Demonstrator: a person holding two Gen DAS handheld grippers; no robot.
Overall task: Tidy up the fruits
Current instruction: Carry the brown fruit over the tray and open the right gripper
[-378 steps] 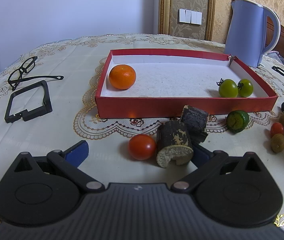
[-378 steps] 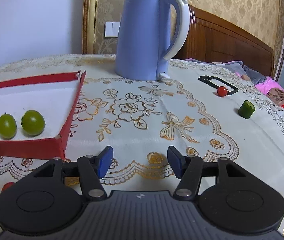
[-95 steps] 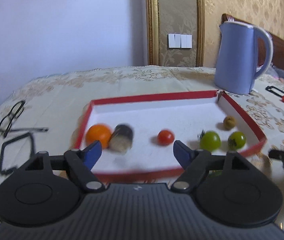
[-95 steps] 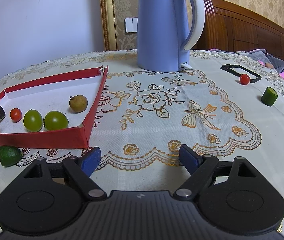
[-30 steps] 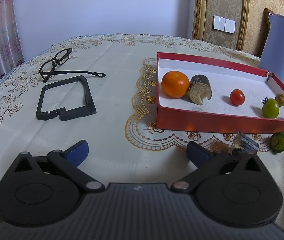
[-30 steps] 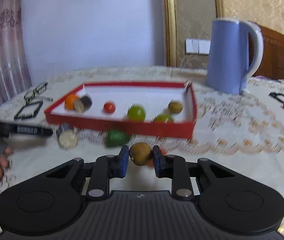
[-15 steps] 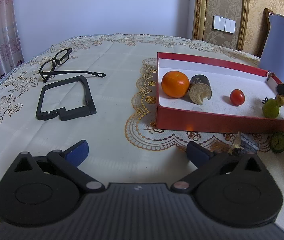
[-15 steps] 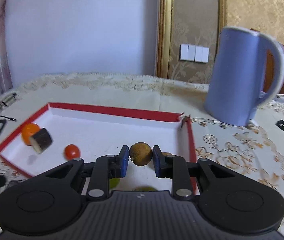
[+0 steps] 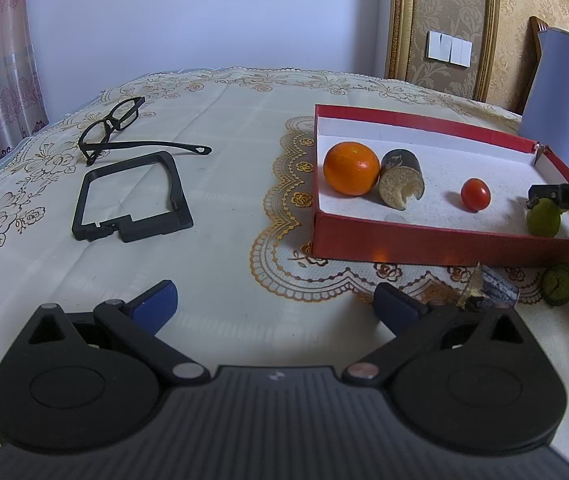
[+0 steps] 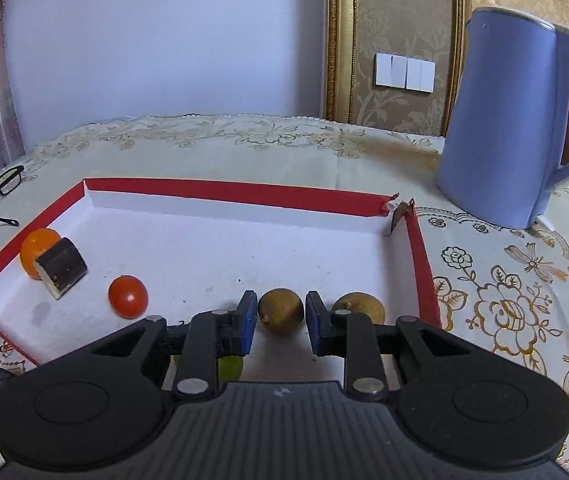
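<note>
Now the right tool (image 10: 280, 316) has come down low inside the red tray (image 10: 244, 194); half a second ago it hung higher, with the tray floor further below. The grip has not changed: its blue pads (image 10: 249, 316) still sit pressed against both sides of the brown fruit (image 10: 280, 309), tool narrowed to the fruit's width. That fruit is round, dull olive-brown and slightly speckled, at lower centre of the right wrist view, right down at the white tray floor. A second brown fruit (image 10: 358, 306) lies just beside it to the right, near the tray's right wall. Further left in the tray sit a red tomato (image 10: 128, 296), a dark-skinned cut piece (image 10: 62, 266) and an orange (image 10: 36, 242) behind it. The blue kettle (image 10: 500, 120) stands upper right on the table (image 10: 244, 140). Over in the left wrist view, the left tool (image 9: 276, 308) is spread wide, gripping nothing, unmoved over the tablecloth, with glasses (image 9: 112, 128) at upper left.
</note>
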